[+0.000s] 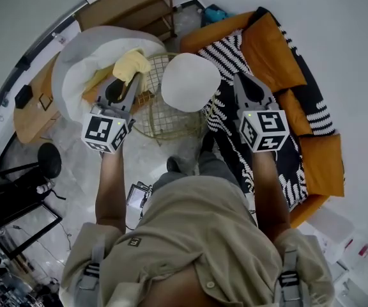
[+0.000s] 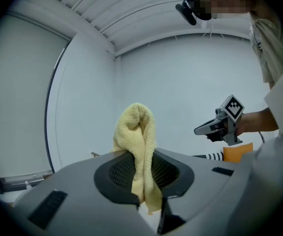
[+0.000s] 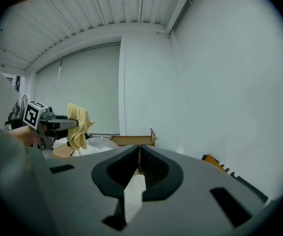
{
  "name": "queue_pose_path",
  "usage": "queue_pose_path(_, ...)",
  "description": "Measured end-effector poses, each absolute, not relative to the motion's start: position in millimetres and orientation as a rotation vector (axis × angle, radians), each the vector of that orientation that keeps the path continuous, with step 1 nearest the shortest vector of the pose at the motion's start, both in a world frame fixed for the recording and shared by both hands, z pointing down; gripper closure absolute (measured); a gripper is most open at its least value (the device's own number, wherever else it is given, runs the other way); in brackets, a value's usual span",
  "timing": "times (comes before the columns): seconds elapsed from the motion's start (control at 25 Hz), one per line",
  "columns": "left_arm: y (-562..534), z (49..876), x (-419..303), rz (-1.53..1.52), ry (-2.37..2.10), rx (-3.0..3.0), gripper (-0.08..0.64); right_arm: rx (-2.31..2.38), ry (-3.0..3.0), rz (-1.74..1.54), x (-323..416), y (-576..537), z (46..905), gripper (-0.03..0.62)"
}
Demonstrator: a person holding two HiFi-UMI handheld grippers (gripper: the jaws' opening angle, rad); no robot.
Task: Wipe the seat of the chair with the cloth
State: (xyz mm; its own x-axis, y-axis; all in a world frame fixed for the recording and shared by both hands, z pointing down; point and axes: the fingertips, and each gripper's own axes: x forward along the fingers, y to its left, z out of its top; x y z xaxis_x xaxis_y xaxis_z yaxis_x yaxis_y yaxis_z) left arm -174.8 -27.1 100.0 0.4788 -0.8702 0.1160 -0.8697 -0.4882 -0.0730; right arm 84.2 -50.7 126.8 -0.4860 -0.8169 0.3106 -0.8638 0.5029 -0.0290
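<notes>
Pale yellow terry cloth (image 1: 133,62) is pinched between the jaws of the left gripper (image 1: 128,82). It is held up in the air and touches no furniture. In the left gripper view the cloth (image 2: 139,132) stands in a folded hump above the black pads, with a tail hanging down through the gap. Left gripper (image 2: 142,156) is clenched on it. In the right gripper view the cloth (image 3: 77,119) droops from the left gripper (image 3: 74,124).

In the head view, a white round seat pad (image 1: 190,82) lies at 4 o'clock from the cloth, just beside it. The pad rests on a gold wire frame (image 1: 155,117). The cloth is not on the pad.

Right gripper (image 1: 246,77) is at 3 o'clock of the pad. Its jaws are pressed together with nothing between them, as the right gripper view (image 3: 139,149) shows. It also appears in the left gripper view (image 2: 197,130), well apart from the cloth.

A white rounded padded armchair (image 1: 75,66) sits at 9 o'clock from the cloth. A wooden shelf unit (image 1: 126,2) is at 12 o'clock. An orange sofa (image 1: 267,40) is at 3 o'clock, with a black-and-white patterned throw (image 1: 232,50) over it.
</notes>
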Motion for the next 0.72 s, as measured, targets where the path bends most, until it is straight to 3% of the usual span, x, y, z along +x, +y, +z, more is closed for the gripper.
queue_pose_path(0.32,-86.4,161.4,-161.6,-0.296,1.682,-2.694,0.485,1.425,-2.458,0.319,106.6,-104.7,172.1,0.565)
queue_pose_path(0.72,-158.0,314.4,-152.3,-0.534,1.801,-2.647,0.485,1.478,-2.357,0.405,129.5,-155.3,270.3,0.565)
